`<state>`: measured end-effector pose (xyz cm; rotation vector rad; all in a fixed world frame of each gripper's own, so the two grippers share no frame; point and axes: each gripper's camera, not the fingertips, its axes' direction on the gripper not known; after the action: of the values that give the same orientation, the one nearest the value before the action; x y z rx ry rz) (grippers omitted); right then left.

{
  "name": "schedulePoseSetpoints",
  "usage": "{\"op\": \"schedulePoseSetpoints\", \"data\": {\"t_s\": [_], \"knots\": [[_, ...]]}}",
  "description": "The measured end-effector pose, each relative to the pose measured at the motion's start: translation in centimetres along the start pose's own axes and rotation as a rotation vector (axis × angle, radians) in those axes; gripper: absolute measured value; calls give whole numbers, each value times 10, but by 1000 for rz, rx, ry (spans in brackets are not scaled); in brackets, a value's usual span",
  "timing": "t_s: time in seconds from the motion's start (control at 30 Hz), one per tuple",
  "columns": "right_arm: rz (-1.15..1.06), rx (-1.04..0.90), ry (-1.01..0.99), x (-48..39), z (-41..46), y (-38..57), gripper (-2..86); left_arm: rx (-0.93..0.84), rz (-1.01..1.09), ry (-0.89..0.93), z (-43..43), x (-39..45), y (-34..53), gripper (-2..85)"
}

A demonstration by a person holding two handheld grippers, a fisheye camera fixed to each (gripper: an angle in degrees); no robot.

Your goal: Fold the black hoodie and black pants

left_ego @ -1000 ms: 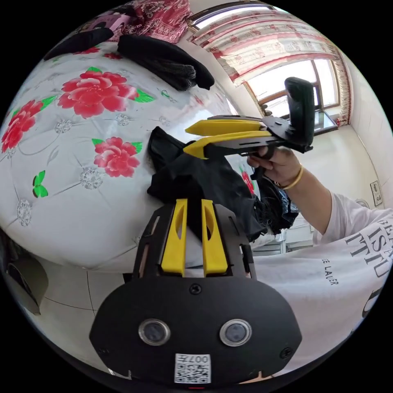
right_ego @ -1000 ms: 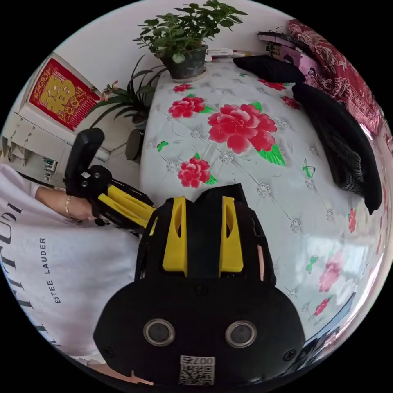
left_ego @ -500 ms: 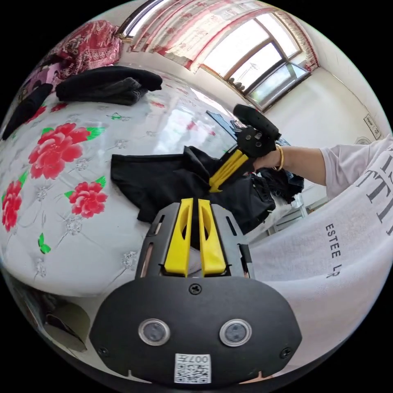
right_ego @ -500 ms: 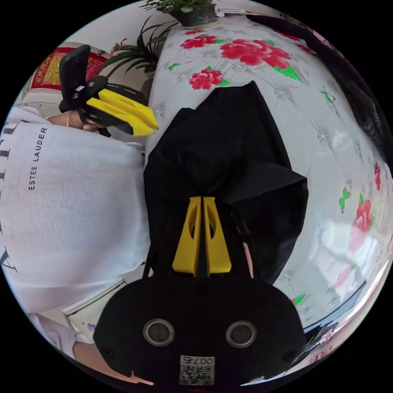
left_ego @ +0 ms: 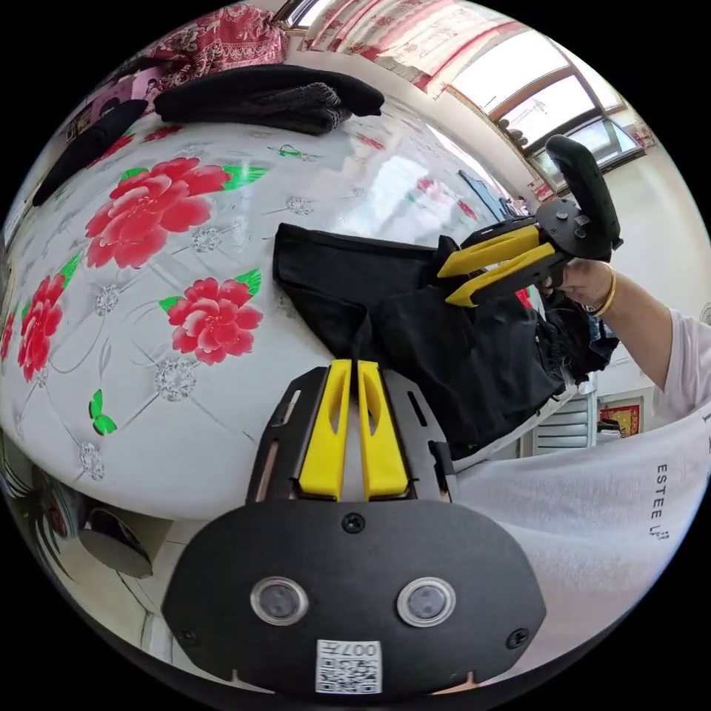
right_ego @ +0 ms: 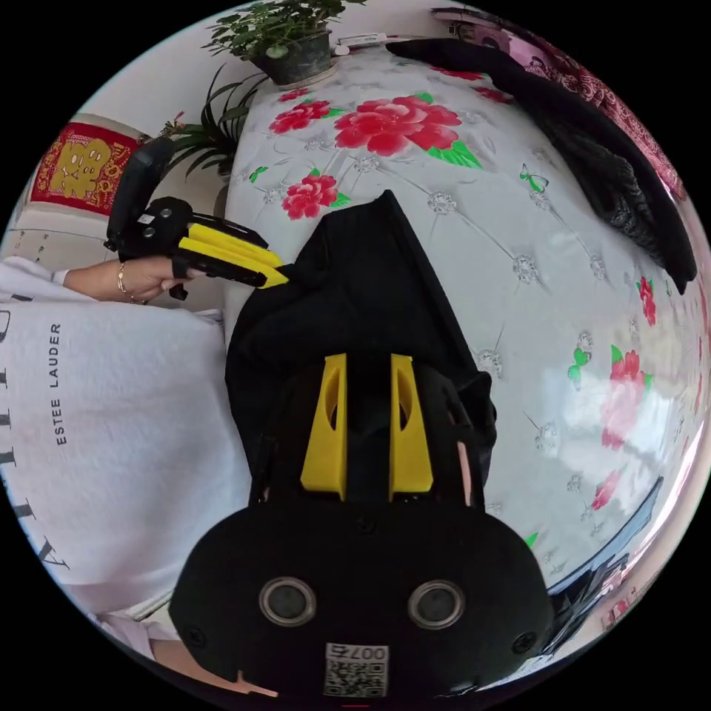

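A bed [left_ego: 148, 415] with a glossy white cover printed with red flowers carries everything; past its far side a window [left_ego: 552, 96] with red-patterned curtains lets in daylight. At one far corner of the bed stands a potted plant [right_ego: 285, 33], and a red wall hanging [right_ego: 78, 159] is fixed on the wall beside it. A red patterned cloth [left_ego: 222, 37] lies bunched along the far edge. Next to it lies a pile of dark folded clothes [left_ego: 266, 96], well apart from the work.

A black garment [left_ego: 415, 318], pants or hoodie I cannot tell, lies spread at the near edge of the bed, one part flat on the cover and the rest draping over the edge toward the person in a white printed shirt [left_ego: 592, 518].

The left gripper [left_ego: 354, 366] has its yellow jaws drawn nearly together, pinching a ridge of the black fabric at their tips. The right gripper [left_ego: 448, 285], held by a hand [left_ego: 585, 281] wearing a gold bangle, hovers over the garment with jaws parted; in the right gripper view the right gripper's jaws [right_ego: 366, 363] stand apart with black cloth between and beneath them, not clamped on it.
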<state>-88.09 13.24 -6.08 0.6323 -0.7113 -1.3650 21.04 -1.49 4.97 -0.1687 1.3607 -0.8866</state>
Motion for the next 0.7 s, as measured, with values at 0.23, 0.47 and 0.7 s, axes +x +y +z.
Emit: {"op": "schedulePoseSetpoints", "data": {"t_s": [0.23,0.47,0.7], "knots": [[-18,61,11,-21,-2,16,45,-21,-224,-52,-36,-34,64,14],[-30,82,56,-10,-34,38,39,138,-105,-69,-67,-10,55,61],[-91,-60,113,-11,-17,30,27,-24,189,49,22,25,-62,70]]}}
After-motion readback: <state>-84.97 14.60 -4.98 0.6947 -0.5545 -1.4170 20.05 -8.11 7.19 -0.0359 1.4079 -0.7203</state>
